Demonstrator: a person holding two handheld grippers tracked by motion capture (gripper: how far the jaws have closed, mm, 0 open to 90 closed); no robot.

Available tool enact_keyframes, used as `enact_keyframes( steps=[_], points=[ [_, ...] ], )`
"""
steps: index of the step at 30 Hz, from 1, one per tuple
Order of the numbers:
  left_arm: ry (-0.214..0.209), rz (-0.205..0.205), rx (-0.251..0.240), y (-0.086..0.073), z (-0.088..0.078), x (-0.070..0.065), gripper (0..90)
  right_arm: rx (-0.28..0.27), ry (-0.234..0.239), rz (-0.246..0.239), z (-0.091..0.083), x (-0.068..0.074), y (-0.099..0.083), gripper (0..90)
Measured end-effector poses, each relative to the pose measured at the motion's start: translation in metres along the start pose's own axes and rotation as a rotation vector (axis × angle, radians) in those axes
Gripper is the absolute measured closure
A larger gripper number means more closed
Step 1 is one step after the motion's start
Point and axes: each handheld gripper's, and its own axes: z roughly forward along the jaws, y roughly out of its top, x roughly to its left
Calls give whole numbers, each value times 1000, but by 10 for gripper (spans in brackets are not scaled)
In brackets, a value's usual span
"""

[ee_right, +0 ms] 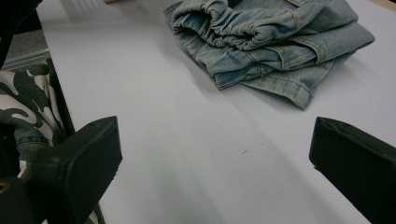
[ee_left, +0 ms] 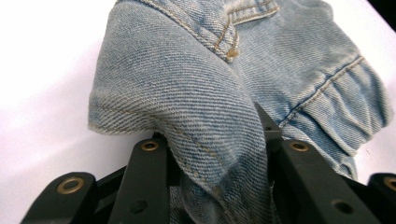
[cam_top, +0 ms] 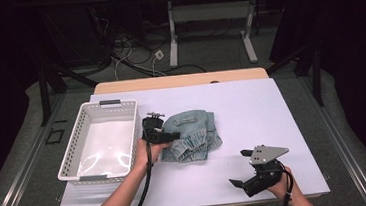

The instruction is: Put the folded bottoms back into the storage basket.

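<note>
A folded light-blue denim garment (cam_top: 192, 135) lies on the white tabletop just right of the basket. My left gripper (cam_top: 166, 134) is at the garment's left edge, shut on a bunched fold of the denim (ee_left: 205, 135), which fills the gap between its black jaws. My right gripper (cam_top: 241, 168) rests near the front right of the table, apart from the garment. It is open, and nothing is between its wide-set jaws. In the right gripper view the denim garment (ee_right: 271, 42) lies ahead, with bare table in front of it.
A white slotted plastic basket (cam_top: 73, 152) stands at the left of the table, beside my left hand. The white tabletop (cam_top: 251, 107) is bare to the right and behind the garment. Its front edge runs close under my right gripper.
</note>
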Motion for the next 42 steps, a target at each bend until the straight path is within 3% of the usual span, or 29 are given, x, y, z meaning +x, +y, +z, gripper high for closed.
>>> enact_keyframes(
  steps=[9, 16, 26, 33, 42],
  points=[
    [-1, 80, -22, -2, -7, -10, 679, 0, -5, 4, -1, 0, 0, 23],
    [-4, 109, -59, -9, -10, -16, 675, 3, -5, 0, 0, -1, -1, 23],
    [-9, 131, -74, -15, -15, -21, 673, 6, -13, 5, 0, -1, -1, 23],
    [-27, 124, -99, -16, -17, -24, 674, 6, -14, 4, -1, -1, -1, 24],
    [-11, 140, -89, -14, -19, -28, 675, 1, -14, -1, -2, 0, -1, 24]
  ],
)
